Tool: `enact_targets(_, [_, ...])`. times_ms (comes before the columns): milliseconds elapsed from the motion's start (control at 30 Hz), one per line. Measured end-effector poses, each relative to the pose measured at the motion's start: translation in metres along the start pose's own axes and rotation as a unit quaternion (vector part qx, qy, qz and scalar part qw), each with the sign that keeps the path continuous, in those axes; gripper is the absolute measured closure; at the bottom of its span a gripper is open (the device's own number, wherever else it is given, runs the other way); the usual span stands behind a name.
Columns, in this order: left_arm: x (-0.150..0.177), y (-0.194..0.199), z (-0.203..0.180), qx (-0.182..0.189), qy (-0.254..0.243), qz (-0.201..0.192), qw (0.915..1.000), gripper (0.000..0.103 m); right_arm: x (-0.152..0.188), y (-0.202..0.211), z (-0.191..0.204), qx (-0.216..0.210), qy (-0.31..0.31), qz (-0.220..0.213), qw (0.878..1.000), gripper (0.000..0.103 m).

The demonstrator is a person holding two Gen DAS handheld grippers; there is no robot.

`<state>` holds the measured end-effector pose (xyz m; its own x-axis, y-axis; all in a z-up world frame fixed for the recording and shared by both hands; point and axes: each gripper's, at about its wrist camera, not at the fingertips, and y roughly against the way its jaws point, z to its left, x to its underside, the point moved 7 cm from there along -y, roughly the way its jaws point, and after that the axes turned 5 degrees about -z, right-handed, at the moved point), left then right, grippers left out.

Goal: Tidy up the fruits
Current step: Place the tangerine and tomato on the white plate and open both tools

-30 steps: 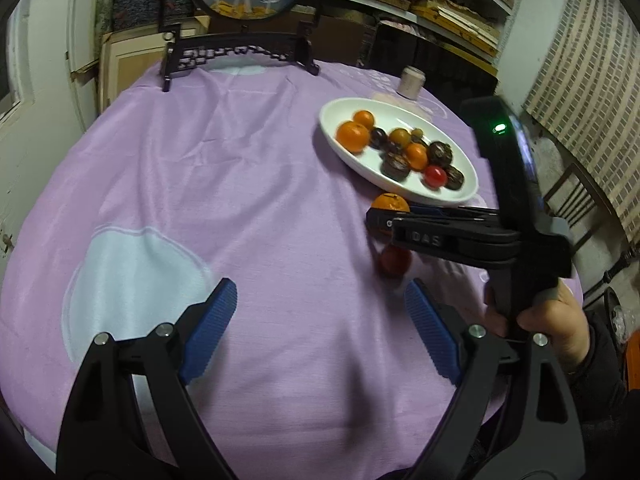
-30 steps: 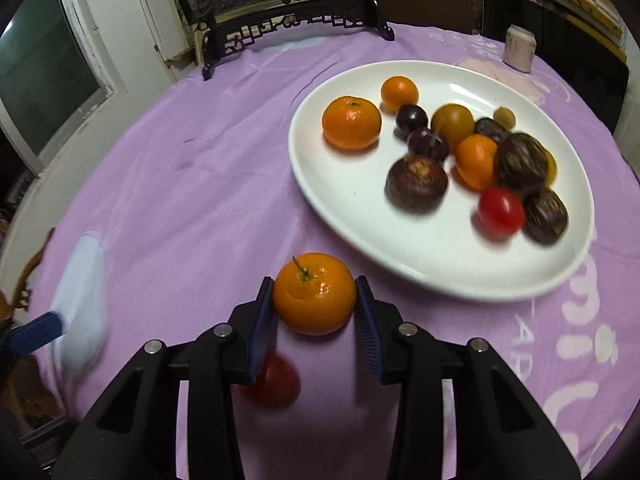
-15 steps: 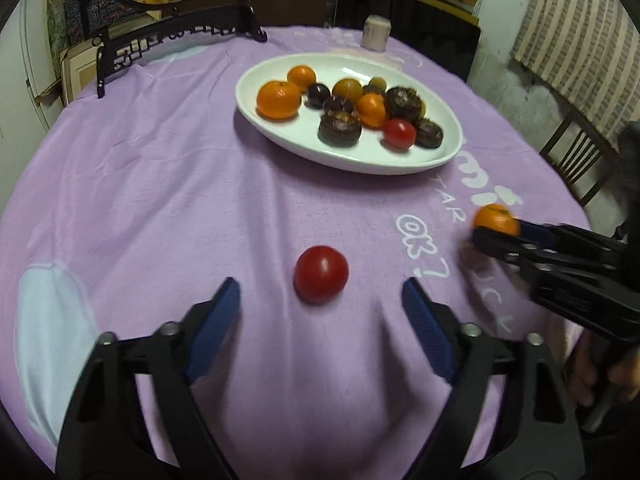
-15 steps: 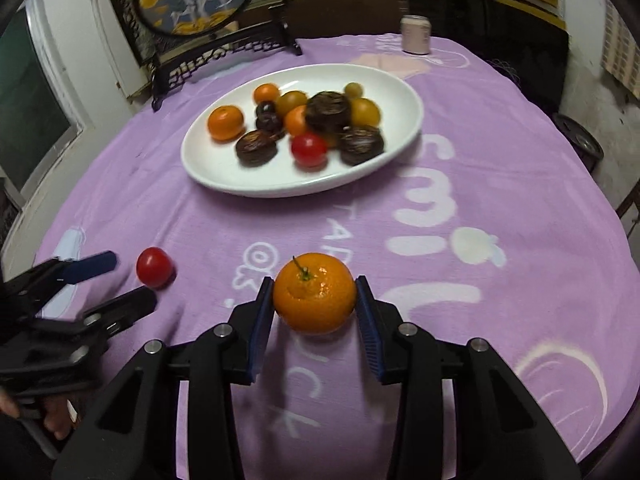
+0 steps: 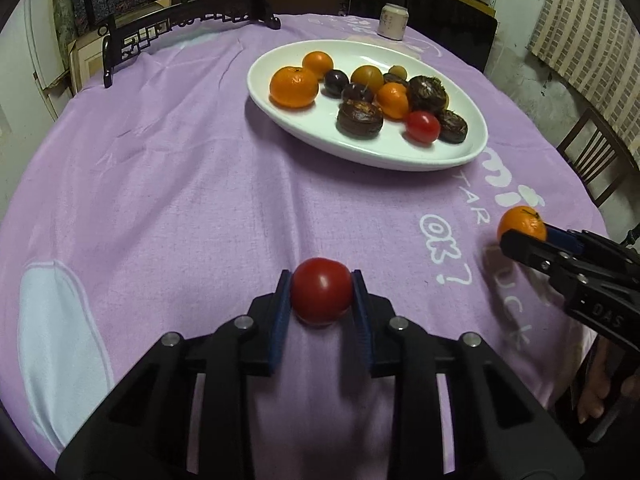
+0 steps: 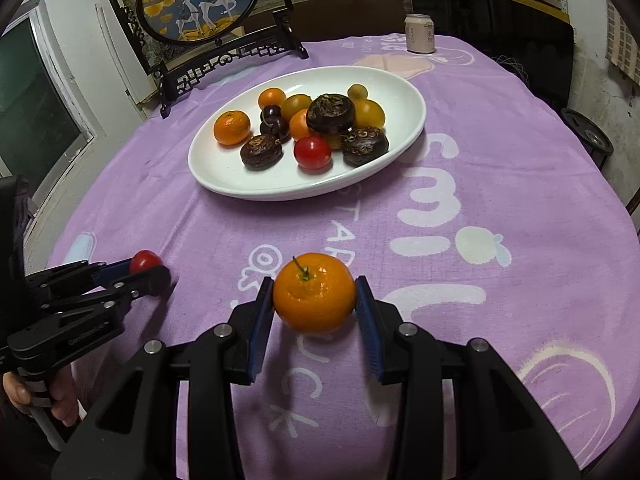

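Observation:
My left gripper (image 5: 321, 300) is shut on a red tomato (image 5: 321, 296) just above the purple cloth; it also shows in the right wrist view (image 6: 146, 266). My right gripper (image 6: 315, 300) is shut on an orange mandarin (image 6: 315, 292), held off the cloth near the table's front; the mandarin shows at the right in the left wrist view (image 5: 521, 224). A white oval plate (image 5: 316, 136) farther back holds several mandarins, dark fruits and a red tomato (image 5: 423, 126). The plate also shows in the right wrist view (image 6: 224, 176).
A purple cloth with white lettering (image 6: 432, 208) covers the round table. A drink can (image 6: 419, 33) stands at the far edge. A dark carved stand with a round deer picture (image 6: 200, 0) is at the back left. A wooden chair (image 5: 596, 152) is at the right.
My left gripper has closed on the red tomato, which lay loose on the cloth between its open fingers. My right gripper has kept the mandarin and drawn back from the plate.

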<state>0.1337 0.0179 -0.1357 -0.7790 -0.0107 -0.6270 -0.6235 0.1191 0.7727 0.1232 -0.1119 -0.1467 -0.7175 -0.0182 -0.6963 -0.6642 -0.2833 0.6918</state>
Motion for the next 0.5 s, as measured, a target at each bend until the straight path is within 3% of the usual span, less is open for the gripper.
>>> enact_targets(333, [-0.044,0.02,-0.012,0.013,-0.031,-0.04,0.9986,0.074,-0.027,0.0,0.006,-0.009,0.012,-0.008,1.0,0.062])
enact_targets(500, [-0.104,-0.006,-0.008,0.014,-0.014,-0.048,0.9986,0.074,-0.063,-0.021,0.022,-0.019,0.034,-0.013,0.999,0.062])
